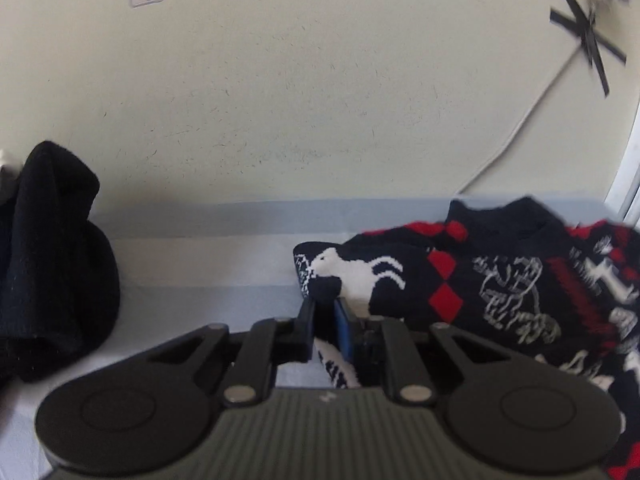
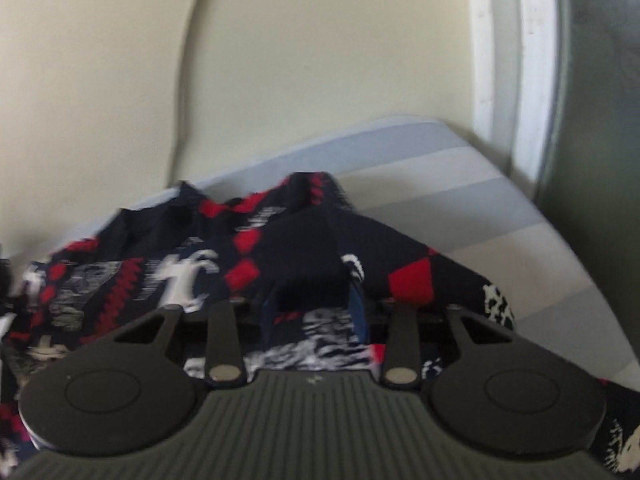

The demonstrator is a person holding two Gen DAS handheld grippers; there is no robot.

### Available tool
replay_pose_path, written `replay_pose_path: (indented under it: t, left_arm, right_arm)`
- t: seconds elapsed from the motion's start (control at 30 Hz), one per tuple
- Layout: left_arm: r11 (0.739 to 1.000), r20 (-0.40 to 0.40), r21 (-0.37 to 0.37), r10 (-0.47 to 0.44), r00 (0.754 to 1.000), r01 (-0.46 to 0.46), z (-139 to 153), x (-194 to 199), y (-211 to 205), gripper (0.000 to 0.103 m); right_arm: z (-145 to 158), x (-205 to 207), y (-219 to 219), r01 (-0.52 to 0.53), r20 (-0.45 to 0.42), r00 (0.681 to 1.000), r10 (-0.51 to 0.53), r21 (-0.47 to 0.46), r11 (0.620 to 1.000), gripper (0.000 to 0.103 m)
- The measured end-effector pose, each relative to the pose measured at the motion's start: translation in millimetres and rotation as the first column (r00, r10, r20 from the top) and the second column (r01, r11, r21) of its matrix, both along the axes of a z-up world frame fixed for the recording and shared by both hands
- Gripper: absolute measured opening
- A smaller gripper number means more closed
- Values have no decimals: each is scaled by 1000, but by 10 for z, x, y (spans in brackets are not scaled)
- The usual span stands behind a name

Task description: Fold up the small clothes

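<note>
On the striped surface: patterned knit sweater (image 1: 500, 280) lies crumpled, right half of the left wrist view, far edge close to the wall (image 1: 300, 100).
Sweater look: dark navy knit, red diamonds, red zigzag bands, white animal figures and white line motifs. Creased and bunched, not flat. In the right wrist view (image 2: 280, 248) a fold peaks up at the far end.
Left gripper (image 1: 326, 322): fingers closed on the near left edge of the sweater, by a white animal figure; cloth pinched between them.
Right gripper (image 2: 312, 300): fingers clamped on a dark fold of the sweater; cloth fills the gap and drapes around both fingers.
Surface (image 2: 460, 216): pale grey and blue stripes, looks like a bed or padded top; cannot tell which.
Black garment (image 1: 52, 260): heaped at far left in the left wrist view, well apart from the sweater.
Wall: cream, scuffed; black tape cross (image 1: 588, 36) upper right with a thin cable (image 1: 520, 124) running down toward the sweater.
Image quality: motion blur on the sweater in the right wrist view.
</note>
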State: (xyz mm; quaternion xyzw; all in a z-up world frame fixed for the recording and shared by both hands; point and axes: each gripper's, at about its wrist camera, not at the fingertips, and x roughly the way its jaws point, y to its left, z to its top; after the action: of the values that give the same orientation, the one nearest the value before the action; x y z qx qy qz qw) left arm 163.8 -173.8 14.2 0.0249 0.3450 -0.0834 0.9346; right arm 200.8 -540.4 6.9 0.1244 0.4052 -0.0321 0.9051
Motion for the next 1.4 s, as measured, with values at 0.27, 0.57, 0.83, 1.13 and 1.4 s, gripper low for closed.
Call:
replay_pose_path:
  t: [0.27, 0.57, 0.83, 1.13, 1.4]
  left_arm:
    - [995, 80, -99, 21, 997, -13, 54, -447, 205, 41]
    - [934, 120, -304, -159, 980, 189, 263, -673, 46, 47]
    - [926, -8, -329, -199, 980, 185, -26, -506, 44, 48]
    - [902, 91, -392, -159, 983, 182, 99, -603, 245, 54]
    - [821, 142, -560, -31, 989, 107, 231, -501, 791, 63]
  right_arm:
    - [639, -845, -484, 147, 213, 963, -166, 100, 984, 39]
    - [465, -2575, -923, 431, 105, 859, -501, 378, 819, 42]
    - [16, -2752, -1065, 597, 8, 675, -737, 581, 554, 39]
    - [422, -2003, -925, 571, 127, 700, -703, 493, 657, 8]
    - [1684, -458, 1018, 28, 459, 887, -54, 64, 998, 8]
